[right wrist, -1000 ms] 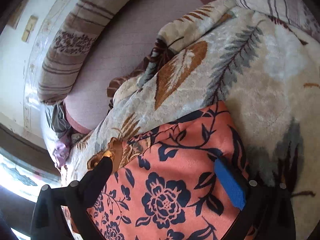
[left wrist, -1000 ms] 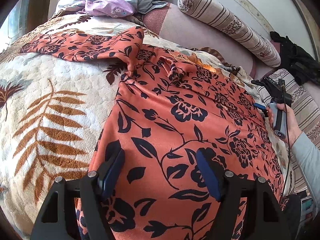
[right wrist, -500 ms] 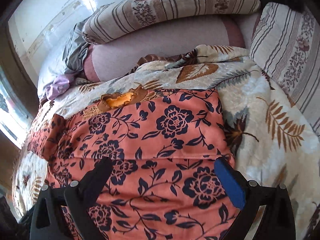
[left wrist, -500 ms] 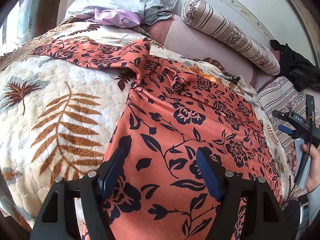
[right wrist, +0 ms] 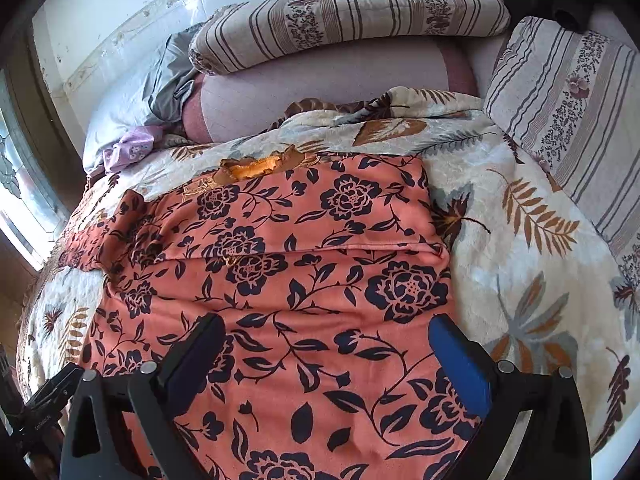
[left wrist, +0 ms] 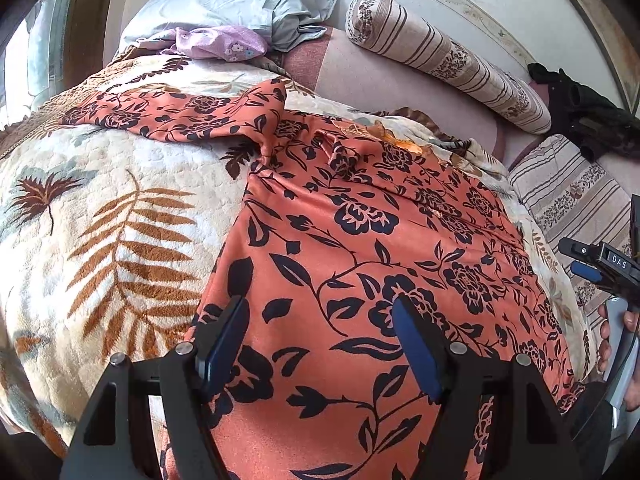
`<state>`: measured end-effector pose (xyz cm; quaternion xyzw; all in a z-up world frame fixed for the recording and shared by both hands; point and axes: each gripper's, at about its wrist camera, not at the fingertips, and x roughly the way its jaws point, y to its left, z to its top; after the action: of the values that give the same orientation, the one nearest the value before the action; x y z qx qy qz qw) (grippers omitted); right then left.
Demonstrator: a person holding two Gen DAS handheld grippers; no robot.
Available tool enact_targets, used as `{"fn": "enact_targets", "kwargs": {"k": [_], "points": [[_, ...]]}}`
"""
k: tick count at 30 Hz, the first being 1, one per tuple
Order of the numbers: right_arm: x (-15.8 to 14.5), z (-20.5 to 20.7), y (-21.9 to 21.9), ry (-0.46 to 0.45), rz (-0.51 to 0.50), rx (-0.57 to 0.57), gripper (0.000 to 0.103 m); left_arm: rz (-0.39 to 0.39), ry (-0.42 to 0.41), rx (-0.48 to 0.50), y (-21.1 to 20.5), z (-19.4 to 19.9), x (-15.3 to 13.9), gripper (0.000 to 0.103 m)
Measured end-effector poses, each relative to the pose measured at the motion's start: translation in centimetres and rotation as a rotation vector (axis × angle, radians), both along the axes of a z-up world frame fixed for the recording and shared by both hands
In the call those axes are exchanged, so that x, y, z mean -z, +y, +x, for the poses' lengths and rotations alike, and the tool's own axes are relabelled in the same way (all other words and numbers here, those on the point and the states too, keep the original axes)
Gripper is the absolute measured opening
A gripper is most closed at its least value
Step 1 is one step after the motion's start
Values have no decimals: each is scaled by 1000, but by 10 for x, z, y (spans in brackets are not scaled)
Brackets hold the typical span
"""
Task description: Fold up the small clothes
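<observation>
An orange garment with black flowers (left wrist: pixel 360 240) lies spread on a leaf-patterned blanket (left wrist: pixel 100 208). One sleeve (left wrist: pixel 172 112) stretches out to the left; the right side is folded over, with a fold edge across it in the right wrist view (right wrist: pixel 320 248). My left gripper (left wrist: pixel 320 328) is open and empty above the garment's near hem. My right gripper (right wrist: pixel 324 340) is open and empty above the garment's near part (right wrist: pixel 320 380); it also shows at the right edge of the left wrist view (left wrist: pixel 600 264).
A striped bolster (left wrist: pixel 444 60) and a striped cushion (right wrist: pixel 568 96) lie at the head of the bed. A grey pillow (left wrist: pixel 240 4) and a lilac cloth (left wrist: pixel 216 42) lie at the far left. Dark clothing (left wrist: pixel 588 112) lies at the far right.
Both grippers have drawn back from the garment and risen. The right gripper has swung away from the garment's far corner to face the whole garment. Both stay open.
</observation>
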<state>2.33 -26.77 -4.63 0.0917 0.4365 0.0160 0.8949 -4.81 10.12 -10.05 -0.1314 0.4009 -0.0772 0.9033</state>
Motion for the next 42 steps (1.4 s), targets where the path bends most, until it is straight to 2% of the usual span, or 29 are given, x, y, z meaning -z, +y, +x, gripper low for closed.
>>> {"fn": "enact_targets", "kwargs": {"k": [12, 29, 32, 36, 42], "points": [[34, -1, 3, 40, 15, 15, 103, 23, 10, 21, -8, 6, 5, 74], [56, 0, -4, -14, 43, 40, 103, 100, 44, 27, -17, 11, 18, 74], [55, -2, -8, -27, 60, 45, 103, 94, 55, 24, -16, 12, 15, 74], [51, -5, -10, -48, 70, 47, 103, 7, 43, 8, -7, 14, -4, 74], [52, -10, -8, -53, 97, 25, 103, -183, 39, -119, 44, 32, -25, 74]]}}
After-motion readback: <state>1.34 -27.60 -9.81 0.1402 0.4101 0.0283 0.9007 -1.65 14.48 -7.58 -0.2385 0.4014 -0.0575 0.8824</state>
